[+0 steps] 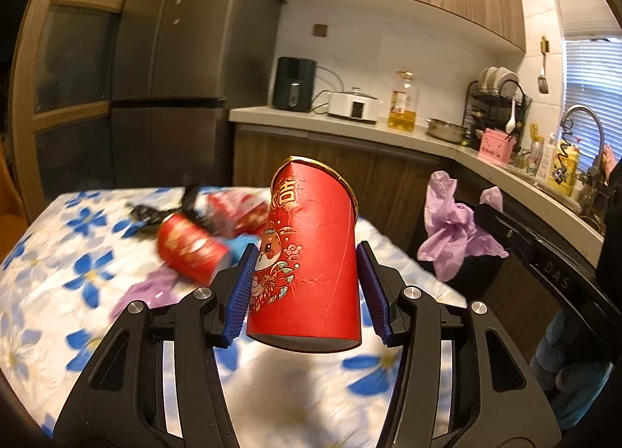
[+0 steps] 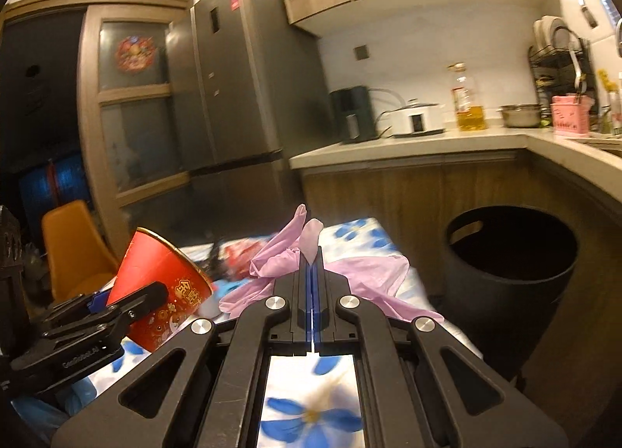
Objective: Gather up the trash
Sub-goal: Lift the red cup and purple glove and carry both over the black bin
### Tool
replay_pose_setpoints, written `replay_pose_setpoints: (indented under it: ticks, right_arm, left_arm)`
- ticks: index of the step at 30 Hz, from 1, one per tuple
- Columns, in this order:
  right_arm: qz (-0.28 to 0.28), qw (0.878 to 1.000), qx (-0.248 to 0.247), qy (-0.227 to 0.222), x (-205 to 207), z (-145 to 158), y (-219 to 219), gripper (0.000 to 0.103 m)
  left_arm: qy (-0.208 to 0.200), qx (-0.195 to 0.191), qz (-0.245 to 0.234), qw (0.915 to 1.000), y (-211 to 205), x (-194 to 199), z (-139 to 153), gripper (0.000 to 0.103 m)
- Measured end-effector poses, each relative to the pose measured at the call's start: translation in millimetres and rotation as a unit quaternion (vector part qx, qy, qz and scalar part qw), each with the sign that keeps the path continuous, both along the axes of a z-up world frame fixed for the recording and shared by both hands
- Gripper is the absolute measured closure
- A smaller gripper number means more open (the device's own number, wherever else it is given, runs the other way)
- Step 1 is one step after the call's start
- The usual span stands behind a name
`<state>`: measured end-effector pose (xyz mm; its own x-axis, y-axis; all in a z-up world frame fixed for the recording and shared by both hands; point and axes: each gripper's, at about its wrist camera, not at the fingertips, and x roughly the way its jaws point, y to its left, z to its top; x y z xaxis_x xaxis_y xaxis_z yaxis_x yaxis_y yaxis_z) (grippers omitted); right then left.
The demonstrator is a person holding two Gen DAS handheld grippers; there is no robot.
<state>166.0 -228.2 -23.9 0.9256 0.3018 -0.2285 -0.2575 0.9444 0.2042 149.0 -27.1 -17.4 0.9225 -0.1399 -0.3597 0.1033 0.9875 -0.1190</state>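
Floral-clothed counter (image 1: 46, 273) with litter

A red cup (image 1: 190, 249) lies tipped on the blue-flowered cloth, beside red wrappers (image 1: 237, 210), a black scrap (image 1: 145, 210) and a blurred purple piece (image 1: 147, 284).

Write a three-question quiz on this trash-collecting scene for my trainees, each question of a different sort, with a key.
1. True or false: the left gripper holds a red paper cup clear of the table.
2. What is pinched in the right gripper?
A. a purple plastic bag
B. a blue sponge
C. a spoon
3. Fill in: to the right of the floral tablecloth stands an open black ____.

Key: 1 true; 2 A; 3 bin.
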Motion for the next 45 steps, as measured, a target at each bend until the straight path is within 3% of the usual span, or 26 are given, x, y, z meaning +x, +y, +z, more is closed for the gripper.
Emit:
replay_pose_setpoints:
  ticks: [15, 24, 45]
  right_arm:
    - [-0.124, 0.991, -0.001, -0.041, 25.7, 27.7, -107.8, 0.102]
    - [-0.159, 0.986, 0.005, -0.045, 44.0, 31.7, -148.1, 0.102]
    - [-0.176, 0.984, 0.021, -0.028, 69.9, 25.1, -183.9, 0.102]
  left_arm:
    - [-0.039, -0.007, -0.075, 0.9964, -120.0, 73.1, 33.8, 0.053]
    - [-0.037, -0.015, -0.114, 0.9927, -176.0, 112.5, 36.6, 0.053]
    - [-0.013, -0.013, -0.141, 0.9899, -231.1, 159.9, 18.9, 0.053]
